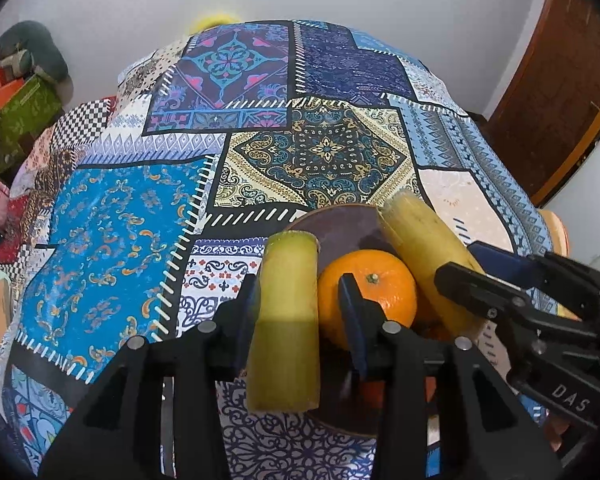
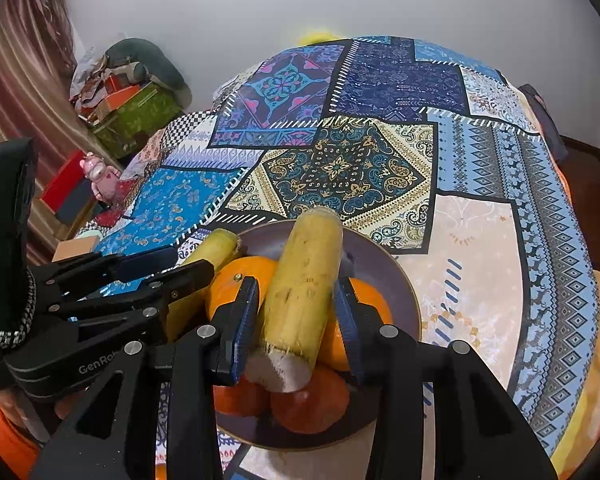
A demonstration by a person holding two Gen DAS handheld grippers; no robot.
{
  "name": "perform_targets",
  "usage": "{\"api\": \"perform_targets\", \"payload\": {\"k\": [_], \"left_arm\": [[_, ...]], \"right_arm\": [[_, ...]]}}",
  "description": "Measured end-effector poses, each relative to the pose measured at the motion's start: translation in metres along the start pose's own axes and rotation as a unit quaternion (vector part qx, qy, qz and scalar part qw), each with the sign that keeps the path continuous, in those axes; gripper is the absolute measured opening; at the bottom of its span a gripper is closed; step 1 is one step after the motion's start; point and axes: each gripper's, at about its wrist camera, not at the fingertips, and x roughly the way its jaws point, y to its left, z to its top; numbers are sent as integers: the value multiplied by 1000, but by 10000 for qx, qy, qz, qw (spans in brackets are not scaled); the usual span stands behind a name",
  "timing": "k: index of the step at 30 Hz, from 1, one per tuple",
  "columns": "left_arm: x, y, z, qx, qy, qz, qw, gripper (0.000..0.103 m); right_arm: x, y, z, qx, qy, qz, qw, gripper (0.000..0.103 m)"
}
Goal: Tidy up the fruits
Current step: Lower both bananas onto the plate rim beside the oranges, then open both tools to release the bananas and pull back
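A dark round plate (image 2: pixel 388 272) near the table's front holds several oranges (image 2: pixel 236 280) and also shows in the left wrist view (image 1: pixel 340 224). My left gripper (image 1: pixel 296 300) is shut on a yellow-green cane piece (image 1: pixel 288 320), held at the plate's left rim beside an orange (image 1: pixel 376 288). My right gripper (image 2: pixel 296 308) is shut on a second yellow cane piece (image 2: pixel 304 288), held over the oranges. In the left wrist view that piece (image 1: pixel 424 248) and the right gripper (image 1: pixel 476 264) show at the right. The left gripper (image 2: pixel 180 264) and its cane piece (image 2: pixel 216 244) show in the right wrist view.
A patchwork cloth (image 1: pixel 320 152) covers the table. Green boxes and clutter (image 2: pixel 136 116) stand on the floor at the far left, with a pink toy (image 2: pixel 100 176) near the table's left edge. A wooden door (image 1: pixel 560 80) is at the right.
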Motion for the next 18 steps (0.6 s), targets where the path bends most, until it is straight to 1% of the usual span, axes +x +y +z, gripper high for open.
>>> {"api": "perform_targets", "payload": {"k": [8, 12, 18], "left_arm": [[-22, -3, -11, 163, -127, 105, 9997, 42], [-40, -2, -15, 143, -242, 85, 9996, 43], [-69, -4, -26, 151, -431, 55, 9989, 48]], "right_arm": [[-10, -2, -4, 89, -50, -29, 9999, 37], [-24, -2, -7, 93, -136, -50, 9999, 37], [-52, 0, -14, 25, -324, -114, 9994, 39]]}}
